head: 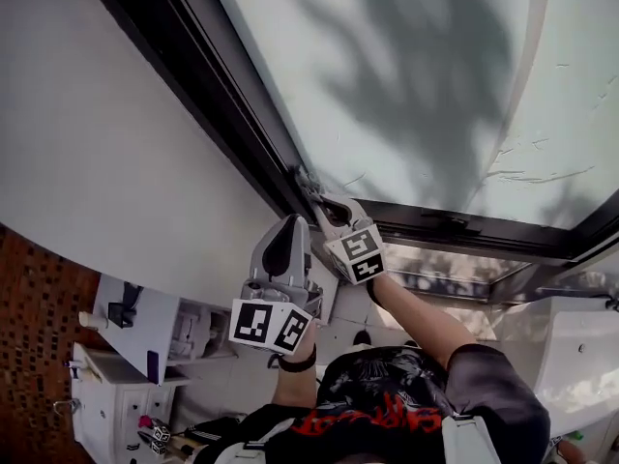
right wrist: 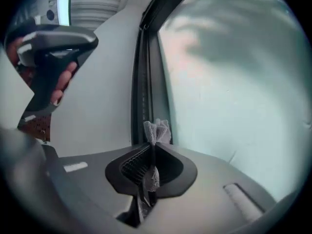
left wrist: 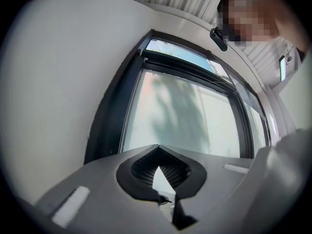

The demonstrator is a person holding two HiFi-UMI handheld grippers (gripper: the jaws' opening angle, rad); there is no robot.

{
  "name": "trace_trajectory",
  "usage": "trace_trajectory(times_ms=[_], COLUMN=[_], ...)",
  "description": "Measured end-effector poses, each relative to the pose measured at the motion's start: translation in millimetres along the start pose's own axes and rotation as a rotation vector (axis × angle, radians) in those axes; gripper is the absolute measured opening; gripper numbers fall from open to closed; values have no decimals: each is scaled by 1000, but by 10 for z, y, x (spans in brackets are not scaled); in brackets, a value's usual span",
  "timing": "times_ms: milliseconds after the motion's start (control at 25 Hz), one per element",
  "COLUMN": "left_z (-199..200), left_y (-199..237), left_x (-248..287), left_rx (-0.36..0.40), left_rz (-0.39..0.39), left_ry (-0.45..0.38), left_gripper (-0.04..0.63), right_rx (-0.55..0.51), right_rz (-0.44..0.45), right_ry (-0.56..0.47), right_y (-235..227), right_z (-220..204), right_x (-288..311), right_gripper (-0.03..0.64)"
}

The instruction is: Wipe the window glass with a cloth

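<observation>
Right gripper view: right tool [right wrist: 152,147] clenched on cloth [right wrist: 157,130] at the window glass [right wrist: 234,82] edge. Wiping seems under way; next needs a pressed sweep across. The left tool [left wrist: 157,149] is closed, empty.

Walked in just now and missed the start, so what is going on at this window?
A person is working at a window with a handheld tool in each hand. The right tongs are shut on a small grey cloth, whose bunched end is up at the edge of the window glass, right beside the dark frame. The left tongs are shut on nothing and are held short of the pane, pointing at it.
</observation>
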State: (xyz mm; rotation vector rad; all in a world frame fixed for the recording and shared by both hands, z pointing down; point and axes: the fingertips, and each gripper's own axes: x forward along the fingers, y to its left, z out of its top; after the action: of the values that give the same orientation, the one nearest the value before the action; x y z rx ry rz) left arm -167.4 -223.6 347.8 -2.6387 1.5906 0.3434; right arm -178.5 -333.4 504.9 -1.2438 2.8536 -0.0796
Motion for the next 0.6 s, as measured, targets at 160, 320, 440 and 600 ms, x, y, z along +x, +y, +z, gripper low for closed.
trace_trajectory(times_ms=[160, 320, 440, 600], left_z=[-15, -112, -238, -342], left_y=[128, 15, -287, -837], left_x=[-6, 167, 389, 623], left_rx=[-11, -40, -68, -88], left_rz=[-6, -80, -178, -322], left_ry=[4, 19, 40, 67], left_gripper=[2, 2, 2, 2], right_rx=[8, 96, 120, 116], right_rz=[-70, -304, -504, -764], right_ry=[68, -21, -81, -134], right_y=[-162, -1056, -1722, -2487], right_z=[-212, -141, -87, -24], right_x=[189, -477, -1308, -2668], right_gripper=[28, 28, 28, 27])
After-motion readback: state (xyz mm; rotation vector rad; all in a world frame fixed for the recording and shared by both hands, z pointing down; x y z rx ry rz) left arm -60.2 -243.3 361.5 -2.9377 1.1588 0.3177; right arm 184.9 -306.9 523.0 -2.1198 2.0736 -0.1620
